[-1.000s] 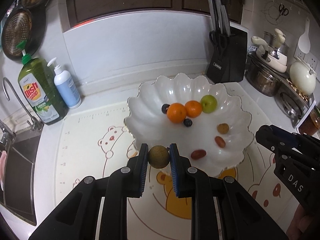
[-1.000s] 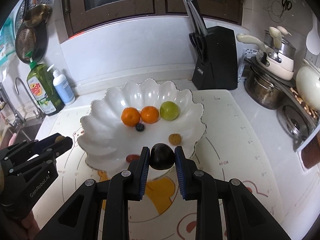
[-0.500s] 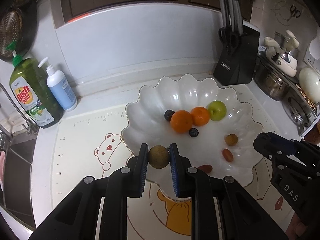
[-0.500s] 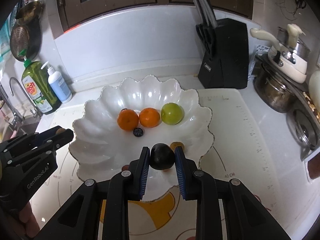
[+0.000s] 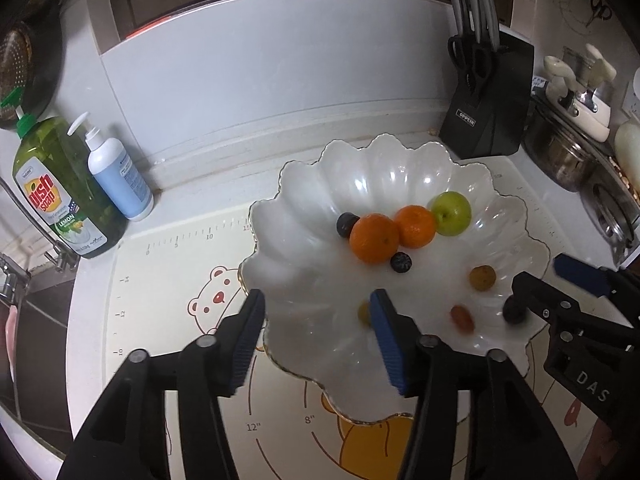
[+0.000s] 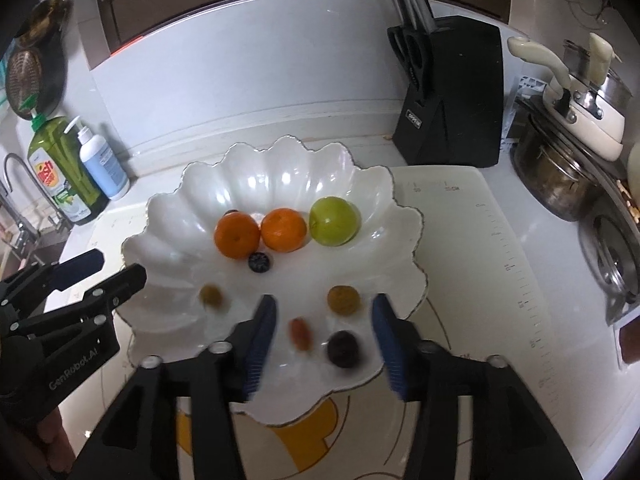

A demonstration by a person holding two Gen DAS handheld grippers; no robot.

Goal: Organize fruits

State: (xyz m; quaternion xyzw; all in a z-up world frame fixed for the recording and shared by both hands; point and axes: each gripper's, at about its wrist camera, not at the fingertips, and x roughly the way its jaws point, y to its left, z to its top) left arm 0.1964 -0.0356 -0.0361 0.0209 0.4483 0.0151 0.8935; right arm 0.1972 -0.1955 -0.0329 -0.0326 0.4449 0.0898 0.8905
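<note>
A white scalloped bowl [image 5: 304, 208] [image 6: 280, 168] holds two oranges [image 5: 374, 238] [image 6: 237, 236], a green apple [image 5: 451, 213] [image 6: 334, 221], dark berries and small fruits. My left gripper [image 5: 316, 320] is open over the bowl's near left part; a small brown-green fruit [image 5: 364, 312] [image 6: 211, 296] lies blurred in the bowl beside its right finger. My right gripper [image 6: 324, 320] is open over the bowl's near right part; a dark plum [image 6: 343, 349] [image 5: 514, 310] lies blurred in the bowl between its fingers, next to a red fruit [image 6: 300, 332].
A cartoon-bear mat [image 5: 168, 280] lies under the bowl. Dish soap [image 5: 60, 192] and a pump bottle [image 5: 116, 176] stand back left near the sink. A black knife block [image 6: 452, 92] stands behind the bowl; pots [image 6: 560, 176] stand at right.
Both grippers moved forward over the bowl and opened. The brown-green fruit left the left gripper and the dark plum left the right gripper; both now lie in the bowl.
</note>
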